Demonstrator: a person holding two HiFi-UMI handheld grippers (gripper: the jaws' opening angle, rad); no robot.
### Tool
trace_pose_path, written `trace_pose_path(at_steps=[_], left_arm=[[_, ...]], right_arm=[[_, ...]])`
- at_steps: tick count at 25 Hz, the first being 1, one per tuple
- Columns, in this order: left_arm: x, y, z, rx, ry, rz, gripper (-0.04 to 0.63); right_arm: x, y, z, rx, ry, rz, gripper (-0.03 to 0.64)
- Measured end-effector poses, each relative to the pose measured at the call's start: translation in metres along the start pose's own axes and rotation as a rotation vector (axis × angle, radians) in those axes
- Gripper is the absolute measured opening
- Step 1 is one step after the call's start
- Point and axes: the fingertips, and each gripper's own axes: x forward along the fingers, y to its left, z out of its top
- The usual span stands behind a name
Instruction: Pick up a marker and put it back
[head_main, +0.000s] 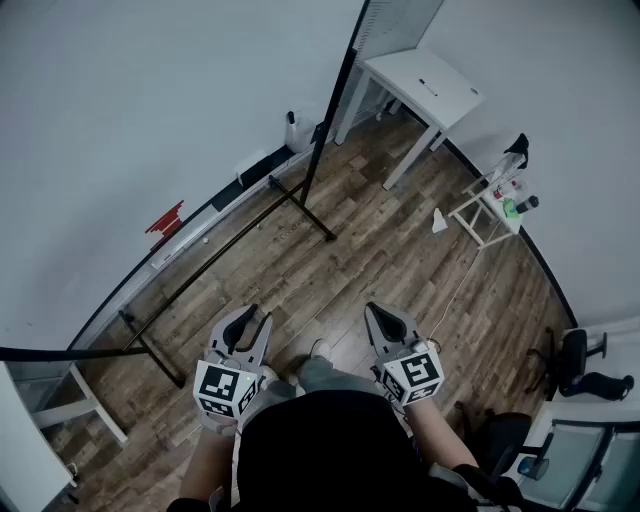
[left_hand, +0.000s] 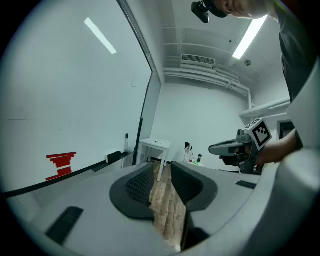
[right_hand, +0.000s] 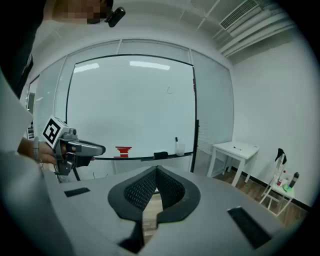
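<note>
A black marker (right_hand: 176, 141) stands in a clear cup (head_main: 293, 132) at the right end of the whiteboard's tray (head_main: 200, 235). The same cup (left_hand: 126, 143) shows small in the left gripper view. Both grippers hang at waist height above the wood floor, well short of the tray. My left gripper (head_main: 255, 320) is open a little, and floor shows between its pads (left_hand: 140, 184). My right gripper (head_main: 378, 312) is shut, its tips touching with nothing between them (right_hand: 156, 170). Each gripper sees the other: the right gripper (left_hand: 235, 148) and the left gripper (right_hand: 82, 148).
The whiteboard (head_main: 130, 120) stands on a black frame with floor feet (head_main: 300, 205); it bears a red drawing (head_main: 165, 222) and a black eraser (right_hand: 160, 155) rests on its tray. A white table (head_main: 425, 85), a small rack with bottles (head_main: 497, 205) and a chair (head_main: 580, 360) stand to the right.
</note>
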Motion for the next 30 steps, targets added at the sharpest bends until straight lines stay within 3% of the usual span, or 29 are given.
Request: trace_pose_path(at_steps=[21, 30], left_arm=[[0.189, -0.079, 0.044, 0.066, 0.071, 0.061, 0.115], [0.271, -0.039, 0.061, 0.063, 0.082, 0.096, 0.115]], right_arm=[[0.01, -0.201, 0.002, 0.13, -0.098, 0.054, 0.028], [0.074, -0.27, 0.012, 0.157, -0.098, 0.029, 0.028]])
